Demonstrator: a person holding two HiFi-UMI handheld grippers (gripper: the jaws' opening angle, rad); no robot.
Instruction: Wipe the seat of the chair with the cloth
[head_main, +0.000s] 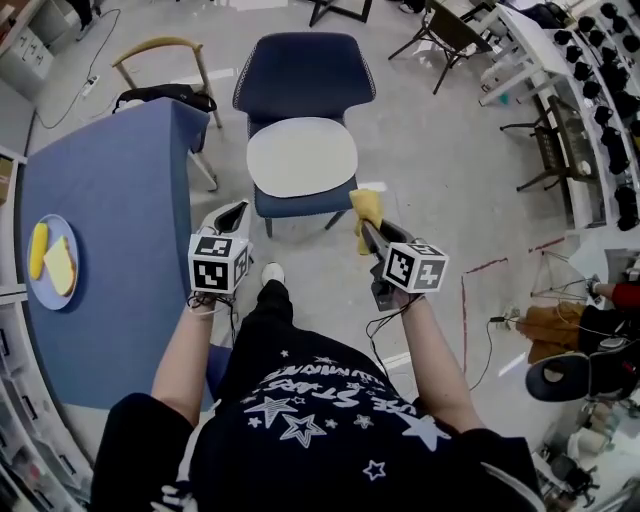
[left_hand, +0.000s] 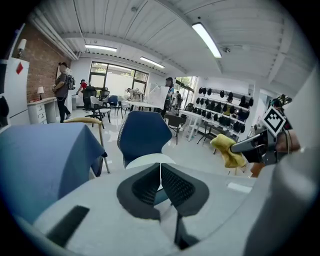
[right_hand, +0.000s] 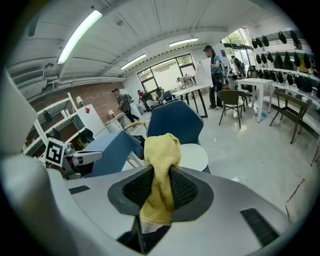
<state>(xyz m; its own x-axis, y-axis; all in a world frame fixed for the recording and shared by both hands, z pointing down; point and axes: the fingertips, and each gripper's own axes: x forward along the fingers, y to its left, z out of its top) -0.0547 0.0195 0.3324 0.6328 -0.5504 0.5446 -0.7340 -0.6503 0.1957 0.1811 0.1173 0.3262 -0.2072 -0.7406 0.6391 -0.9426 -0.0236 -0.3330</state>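
Observation:
A blue chair (head_main: 303, 75) with a white seat (head_main: 302, 157) stands on the floor ahead of me. My right gripper (head_main: 366, 226) is shut on a yellow cloth (head_main: 366, 212), held just off the seat's front right corner. In the right gripper view the yellow cloth (right_hand: 160, 170) hangs pinched between the jaws, with the white seat (right_hand: 194, 156) behind it. My left gripper (head_main: 238, 210) is shut with nothing in it, near the seat's front left corner. The left gripper view shows its pads (left_hand: 175, 186) pressed together before the chair (left_hand: 145, 137).
A table under a blue cover (head_main: 110, 240) stands at my left, with a blue plate (head_main: 52, 262) of yellow food. A wooden chair (head_main: 165, 60) stands behind it. Dark chairs (head_main: 445, 35) and a white bench (head_main: 545, 80) fill the far right. Cables (head_main: 480, 345) lie on the floor.

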